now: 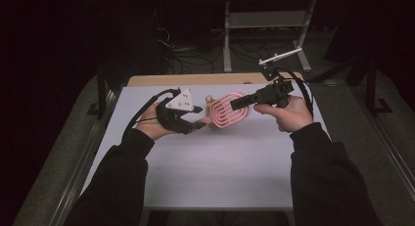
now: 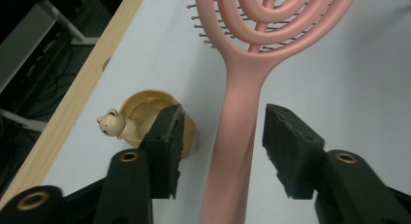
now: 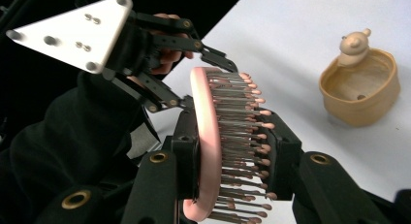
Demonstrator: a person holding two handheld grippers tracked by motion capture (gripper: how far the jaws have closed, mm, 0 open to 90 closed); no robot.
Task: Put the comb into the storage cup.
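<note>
Dark floor and cables surround a white tabletop [image 1: 210, 172] with a wooden far edge. Above it a pink brush [image 1: 230, 112] hangs between both claws. Its round head is clamped in the right claw [image 3: 232, 151], one jaw on the back, the other on the bristles. Its handle lies between the left claw's [image 2: 220, 136] jaws, which stand apart, clear of it on both sides. Just beyond sits a small tan cup [image 2: 145, 118] with a bear figure on its rim.

The right claw [image 3: 232, 161] clamps the pink hairbrush [image 3: 208, 151] head, with the left claw [image 3: 194, 83] seemingly at its far end.
</note>
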